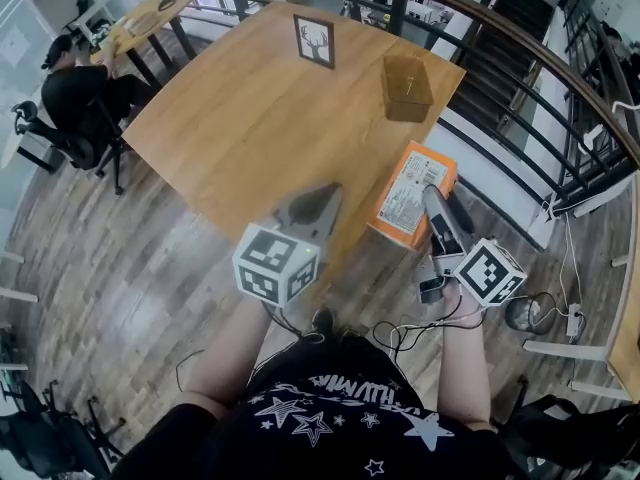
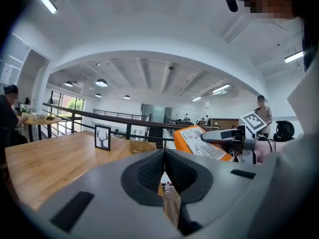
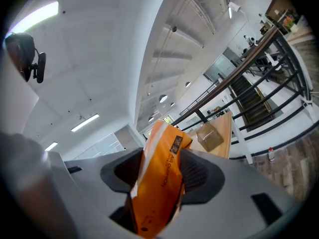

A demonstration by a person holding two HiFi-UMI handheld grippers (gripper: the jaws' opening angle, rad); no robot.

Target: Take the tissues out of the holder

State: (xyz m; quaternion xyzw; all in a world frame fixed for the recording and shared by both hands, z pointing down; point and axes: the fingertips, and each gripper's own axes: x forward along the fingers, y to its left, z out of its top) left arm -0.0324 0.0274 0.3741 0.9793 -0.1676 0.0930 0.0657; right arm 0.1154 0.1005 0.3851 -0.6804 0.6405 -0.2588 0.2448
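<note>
In front of you the wooden bench [image 1: 240, 118] carries a black-framed deer picture [image 1: 314, 41] standing upright near its far edge and, to the right of that and well apart from it, a brownish see-through holder [image 1: 407, 86] by the right-hand edge.

On table [image 1: 260, 118], holder [image 1: 407, 86] — pack [image 1: 412, 196] perhaps beside
</note>
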